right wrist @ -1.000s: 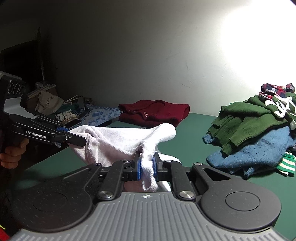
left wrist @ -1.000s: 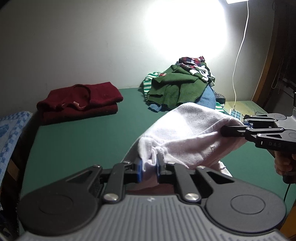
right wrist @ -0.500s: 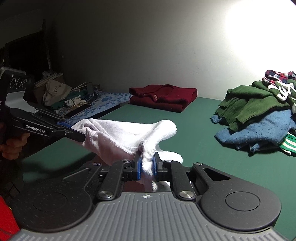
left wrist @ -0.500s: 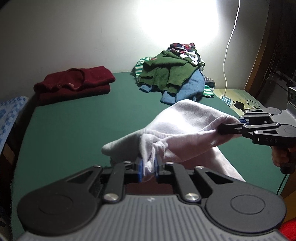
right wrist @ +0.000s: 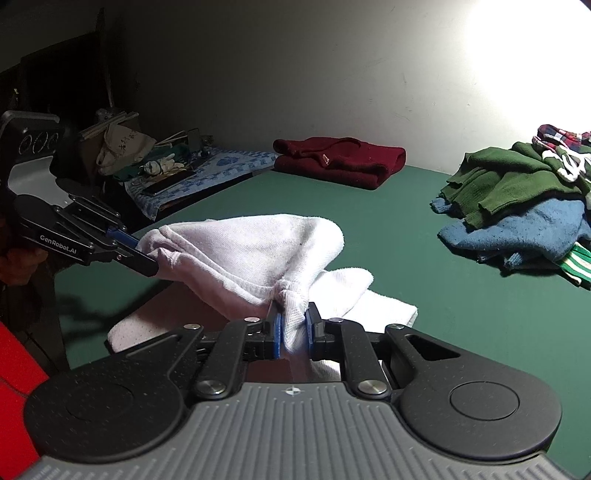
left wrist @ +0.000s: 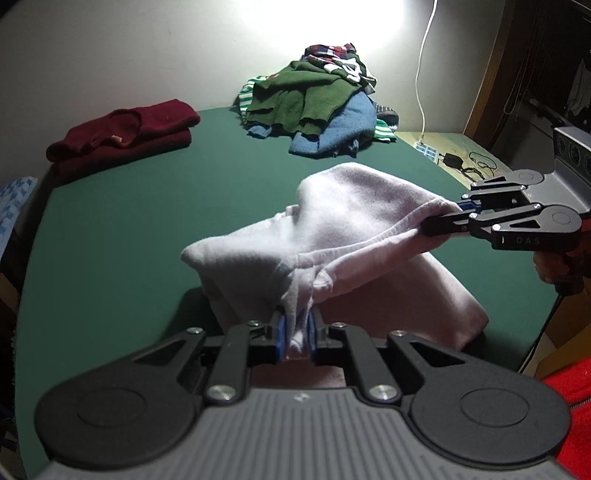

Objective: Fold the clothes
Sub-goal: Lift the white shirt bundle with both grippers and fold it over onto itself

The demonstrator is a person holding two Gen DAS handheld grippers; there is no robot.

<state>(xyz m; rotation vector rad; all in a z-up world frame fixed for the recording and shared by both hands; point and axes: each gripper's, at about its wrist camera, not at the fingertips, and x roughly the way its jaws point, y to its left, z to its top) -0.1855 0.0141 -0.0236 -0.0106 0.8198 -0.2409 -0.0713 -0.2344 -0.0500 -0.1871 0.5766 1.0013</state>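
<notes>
The green table [left wrist: 110,236] carries a folded maroon sweater [left wrist: 125,136] at its far left corner and an unfolded clothes pile [left wrist: 314,99] at the far edge. The white garment [left wrist: 343,229] sits at the near edge, lower half lying flat, upper hem lifted. Left gripper [left wrist: 295,332] and right gripper [right wrist: 293,330] each pinch that hem. Best to carry both corners level and forward, laying edge onto edge before releasing.

A plain pale wall [left wrist: 110,48] stood behind the green felt-covered table [left wrist: 129,221]; a bright lamp glare [left wrist: 369,22] washed its upper part.
</notes>
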